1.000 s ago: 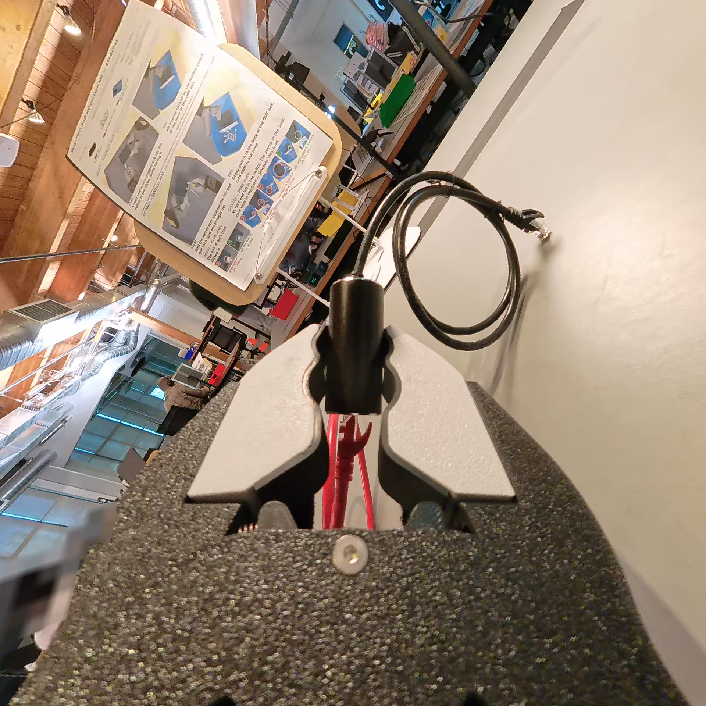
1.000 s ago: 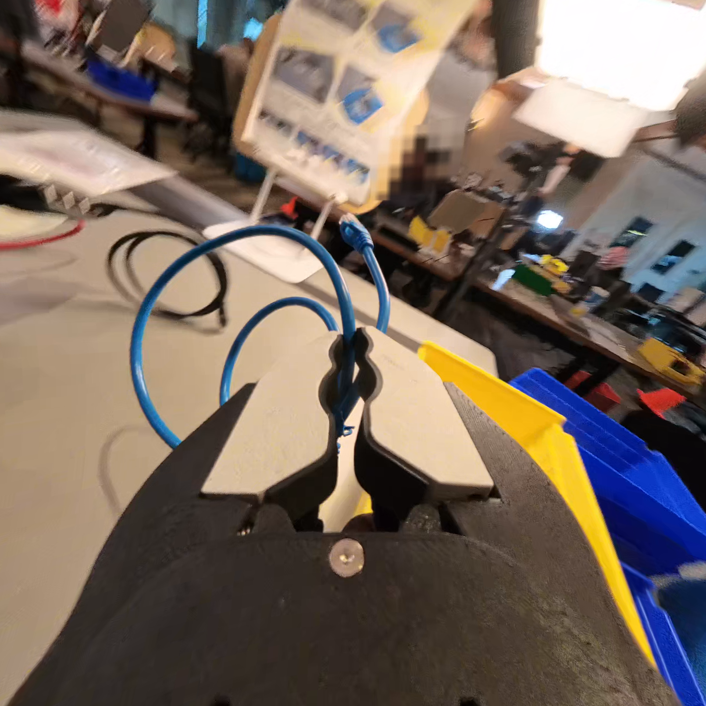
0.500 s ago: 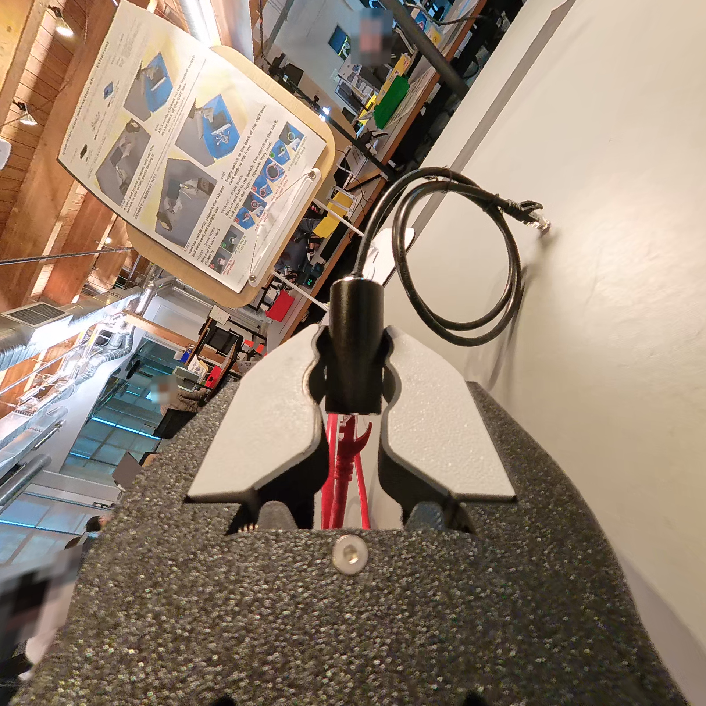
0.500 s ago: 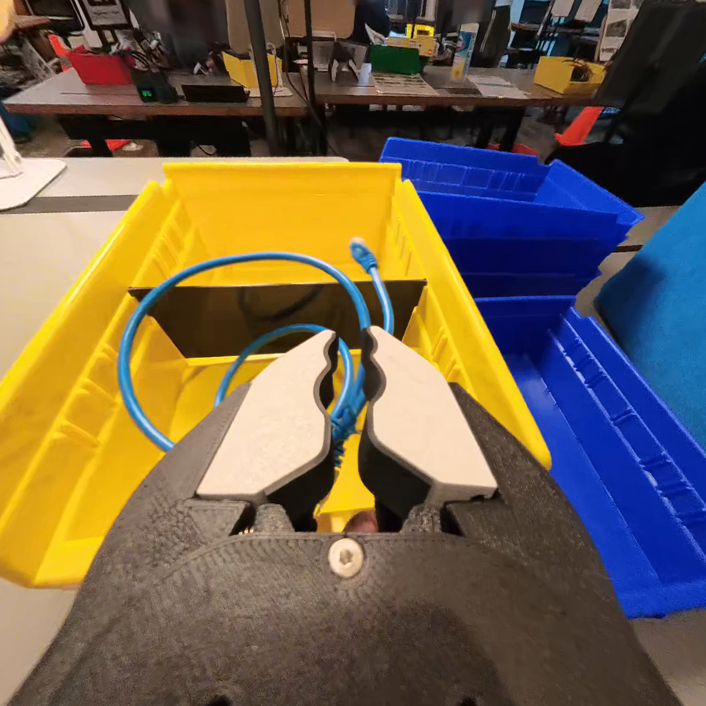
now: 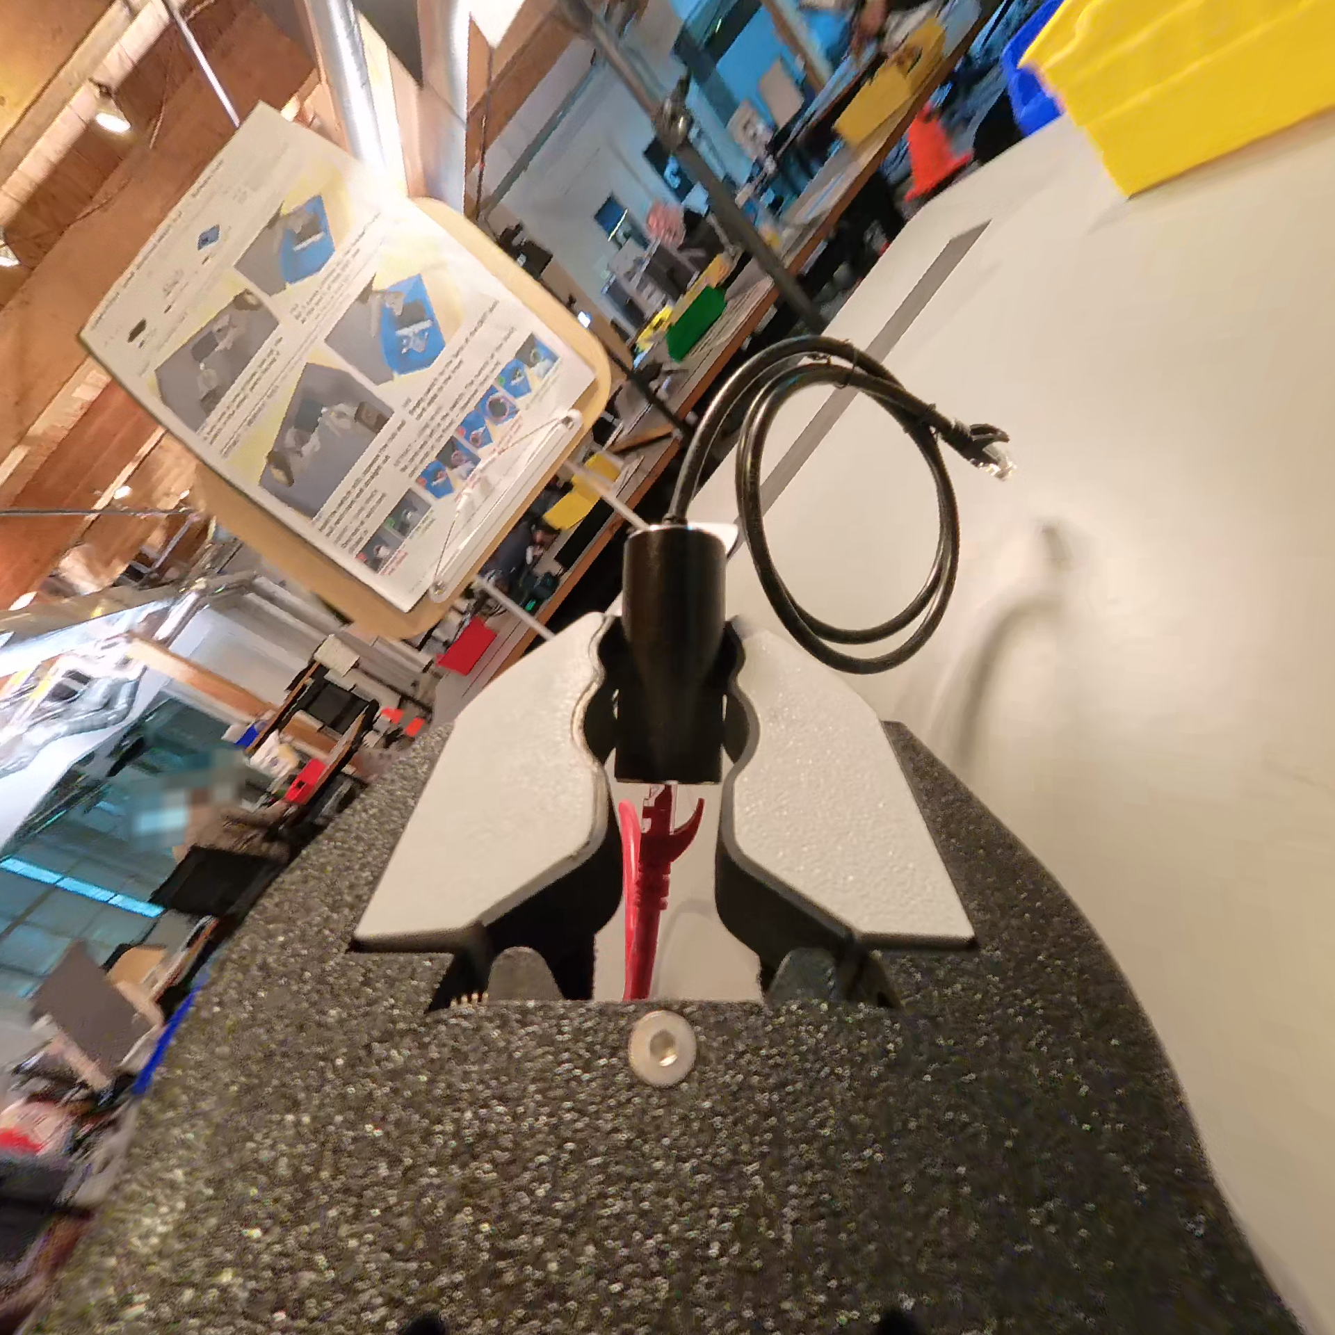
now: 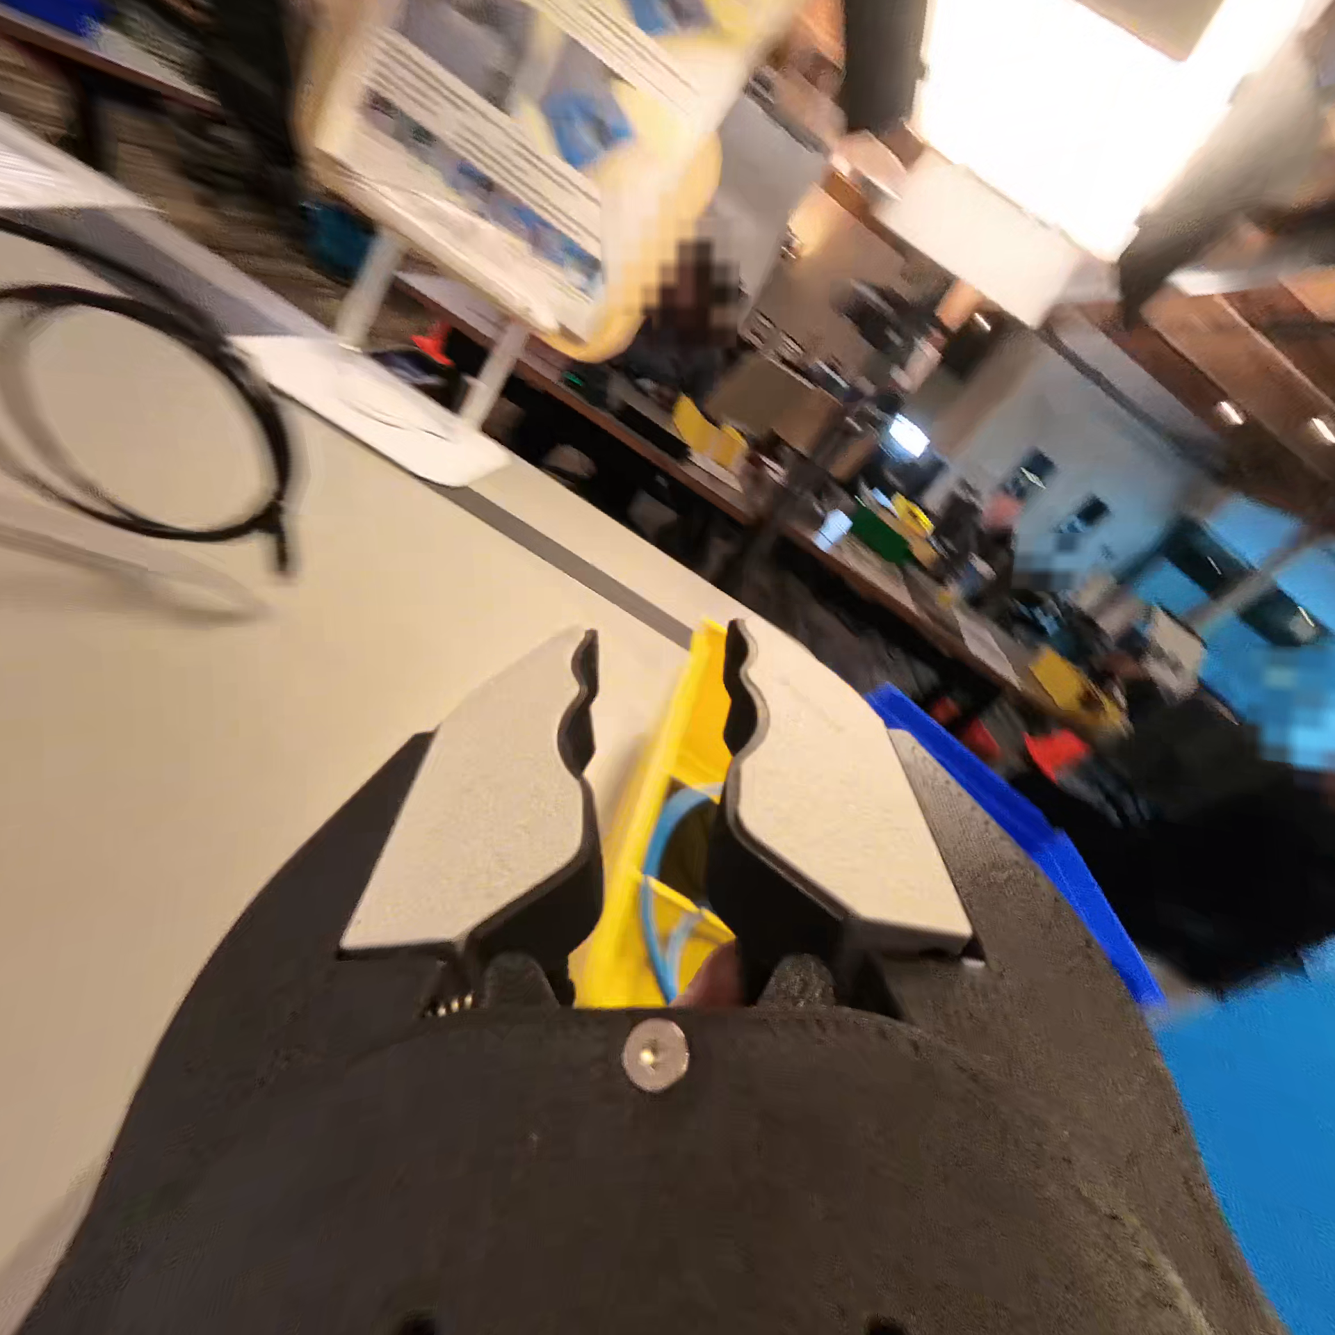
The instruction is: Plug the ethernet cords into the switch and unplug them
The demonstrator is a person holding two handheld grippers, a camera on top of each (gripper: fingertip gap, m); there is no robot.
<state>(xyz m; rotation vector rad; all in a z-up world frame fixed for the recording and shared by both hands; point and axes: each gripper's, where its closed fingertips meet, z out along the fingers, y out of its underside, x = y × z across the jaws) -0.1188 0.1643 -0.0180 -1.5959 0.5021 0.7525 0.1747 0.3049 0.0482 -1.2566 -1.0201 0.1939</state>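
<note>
My left gripper (image 5: 668, 636) is shut on a black switch (image 5: 672, 650), seen edge-on. A red ethernet cord (image 5: 654, 888) is plugged into its near side, between the fingers. A black ethernet cord (image 5: 852, 506) leaves its far side, loops over the grey table, and ends in a free plug (image 5: 986, 448). My right gripper (image 6: 661, 650) is open and empty above the rim of a yellow bin (image 6: 693, 729). A blue ethernet cord (image 6: 664, 860) lies inside that bin. The black cord loop (image 6: 202, 462) shows blurred at the left of the right wrist view.
A clipboard with an instruction sheet (image 5: 347, 404) stands on a white stand (image 6: 390, 419) at the table's far side. Blue bins (image 6: 1004, 816) sit right of the yellow bin, which also shows in the left wrist view (image 5: 1192, 87). Other workbenches and people lie beyond. Tip to tip, the grippers are about 35 cm apart.
My right gripper has opened and let go of the blue cord, which now lies in the yellow bin, and has swung left. My left gripper has tilted slightly, still holding the switch.
</note>
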